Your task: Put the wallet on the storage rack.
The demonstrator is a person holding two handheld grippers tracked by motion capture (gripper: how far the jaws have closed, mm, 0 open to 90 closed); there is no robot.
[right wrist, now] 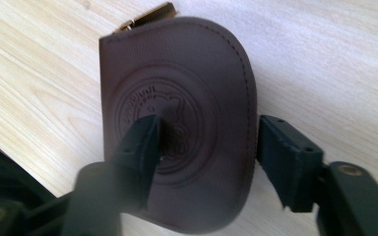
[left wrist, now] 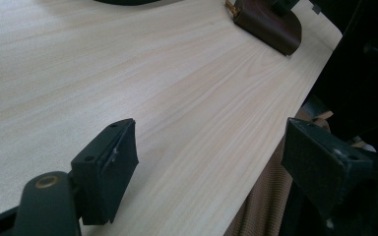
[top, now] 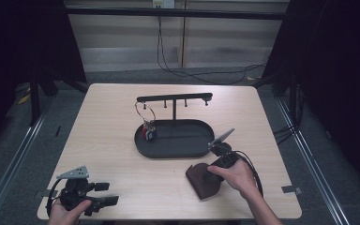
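Hovering: right hand-held gripper (right wrist: 206, 147) over brown pouch (right wrist: 177, 118), jaws apart, straddling its curved edge | left hand-held gripper (left wrist: 211, 162) wide, holding nothing, above desk (left wrist: 128, 73)

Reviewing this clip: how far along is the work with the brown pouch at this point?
Done: a key ring already hangs on the rack over the black tray. In hand: the right gripper straddles the brown pouch on the table, one jaw over it, not yet clamped. Left: gripping and moving it. The left gripper is open.
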